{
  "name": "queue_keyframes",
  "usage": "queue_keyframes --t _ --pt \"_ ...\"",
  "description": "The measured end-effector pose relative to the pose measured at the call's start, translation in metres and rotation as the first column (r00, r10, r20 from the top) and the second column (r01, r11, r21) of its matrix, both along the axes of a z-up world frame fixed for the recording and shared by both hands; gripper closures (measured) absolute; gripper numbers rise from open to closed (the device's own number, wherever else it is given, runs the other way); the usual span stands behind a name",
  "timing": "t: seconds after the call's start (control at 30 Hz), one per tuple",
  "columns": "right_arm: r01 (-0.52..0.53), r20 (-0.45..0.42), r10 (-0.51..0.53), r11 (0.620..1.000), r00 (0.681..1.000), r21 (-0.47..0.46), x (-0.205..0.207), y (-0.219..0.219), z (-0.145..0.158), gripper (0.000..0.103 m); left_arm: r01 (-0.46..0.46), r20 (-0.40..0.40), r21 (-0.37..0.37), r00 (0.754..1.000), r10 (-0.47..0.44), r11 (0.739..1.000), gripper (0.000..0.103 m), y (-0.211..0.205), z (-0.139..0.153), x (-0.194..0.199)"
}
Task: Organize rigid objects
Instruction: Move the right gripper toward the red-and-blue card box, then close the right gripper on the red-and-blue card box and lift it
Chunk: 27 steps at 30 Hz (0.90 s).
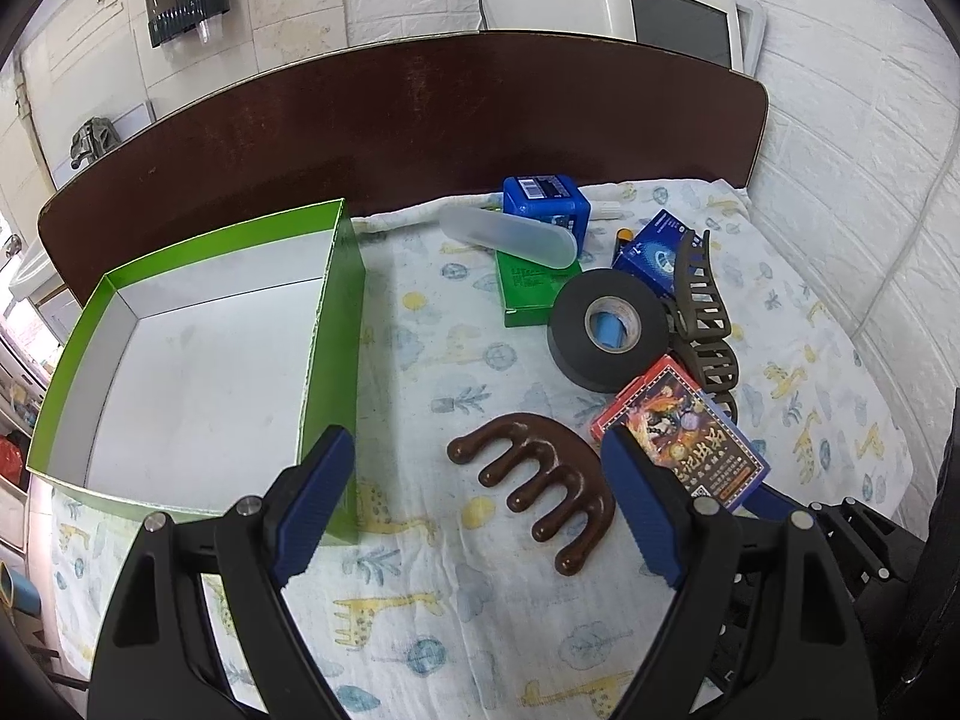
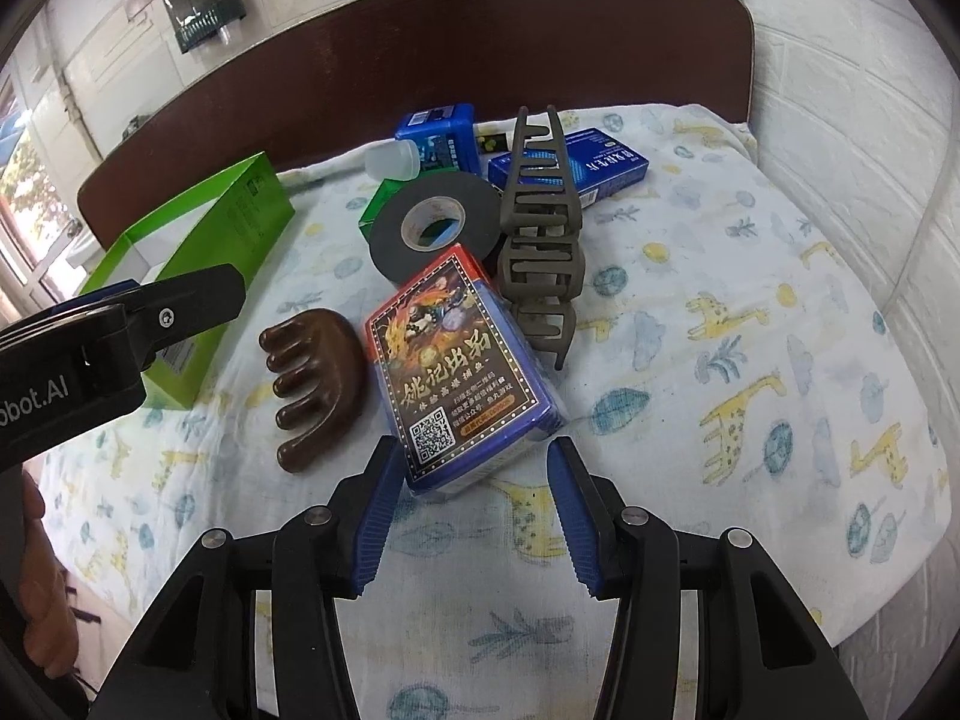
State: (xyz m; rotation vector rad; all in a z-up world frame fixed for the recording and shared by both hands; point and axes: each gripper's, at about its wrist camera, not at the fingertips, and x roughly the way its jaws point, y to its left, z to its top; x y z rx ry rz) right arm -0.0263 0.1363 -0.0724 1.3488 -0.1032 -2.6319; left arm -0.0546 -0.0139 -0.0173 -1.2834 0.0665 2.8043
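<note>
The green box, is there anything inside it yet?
No, the green box shows only its bare white bottom in the left wrist view, and the brown comb and the other things lie outside on the cloth.

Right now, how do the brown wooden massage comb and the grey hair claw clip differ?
The wooden massage comb is glossy dark brown and solid, with five thick rounded prongs; the hair claw clip is matte grey-olive, an open frame with slots and thin curved teeth. The comb lies flat, alone on the cloth beside the card box; the clip is longer and rests against the tape roll and blue carton. Neither is gripped.
</note>
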Motion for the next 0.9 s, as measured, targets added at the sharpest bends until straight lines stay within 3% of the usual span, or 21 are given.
queue_keyframes --t 0.4,0.57,0.73,0.83,0.9 --pt "-0.072 0.015 0.072 0.997 0.997 0.018 -0.004 -0.003 -0.007 0.052 0.026 0.023 0.000 0.999 -0.026 1.000 0.019 0.011 -0.005 -0.016" --pt "0.025 0.000 -0.025 0.999 1.000 0.029 -0.012 0.028 -0.007 0.052 0.089 0.019 0.010 0.996 -0.089 0.996 0.019 0.020 -0.003 -0.020" --pt "0.206 -0.009 -0.206 0.978 0.978 0.005 -0.019 0.083 -0.004 0.052 0.196 0.044 0.055 0.979 -0.198 0.979 0.020 0.038 -0.010 -0.020" --pt "0.191 -0.022 -0.192 0.981 0.981 -0.045 -0.019 0.090 0.003 0.052 0.231 0.077 0.109 0.968 -0.240 0.967 0.023 0.048 -0.017 -0.020" --pt "0.121 -0.027 -0.125 0.986 0.992 -0.110 -0.021 0.087 0.008 0.052 0.245 0.088 0.128 0.962 -0.257 0.961 0.035 0.055 -0.020 -0.018"
